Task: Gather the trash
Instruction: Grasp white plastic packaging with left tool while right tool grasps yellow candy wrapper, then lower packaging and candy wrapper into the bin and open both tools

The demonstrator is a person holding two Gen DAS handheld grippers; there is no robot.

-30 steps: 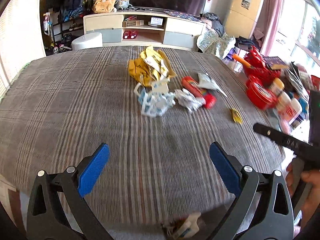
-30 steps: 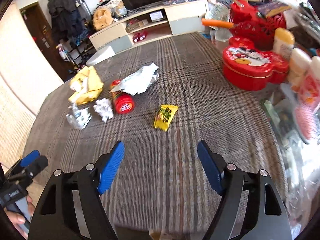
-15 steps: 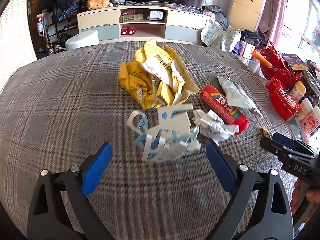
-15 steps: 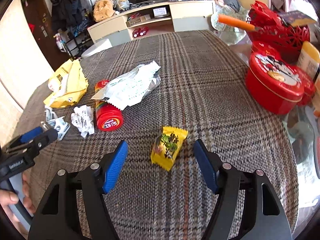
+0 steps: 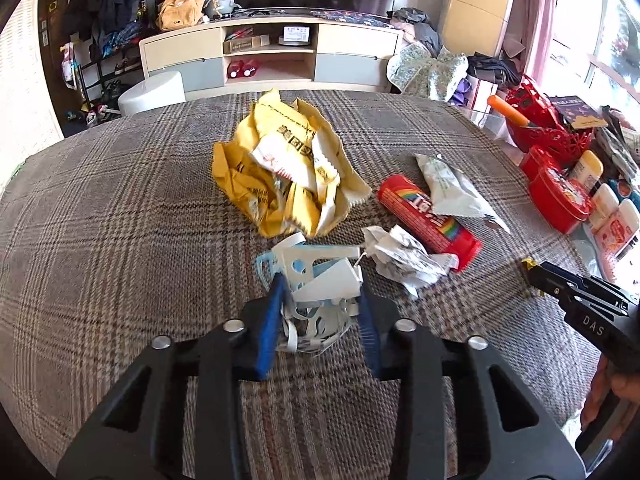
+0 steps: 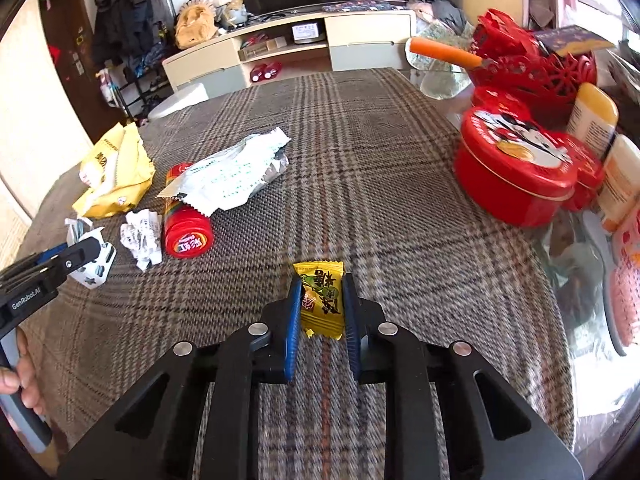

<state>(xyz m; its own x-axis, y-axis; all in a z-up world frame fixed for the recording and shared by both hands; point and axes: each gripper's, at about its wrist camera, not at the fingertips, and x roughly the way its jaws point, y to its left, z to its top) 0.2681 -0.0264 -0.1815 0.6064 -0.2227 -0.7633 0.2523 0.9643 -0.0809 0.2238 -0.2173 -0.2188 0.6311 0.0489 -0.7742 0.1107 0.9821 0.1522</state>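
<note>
Left tongs [image 5: 322,308] low over the surface, blue pads pressed in on both sides of a grasp. Right tongs [image 6: 320,312] likewise lowered, pads clamped narrow, hand gripping each handle.

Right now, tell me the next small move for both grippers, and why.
Probably lift both straight up. The left gripper has its pads against the white-and-blue plastic scrap, the right gripper against the yellow candy packet; both pieces seem to rest on the plaid tablecloth.

Probably a living room, TV cabinet [image 5: 272,56], coats [image 6: 120,8]
</note>
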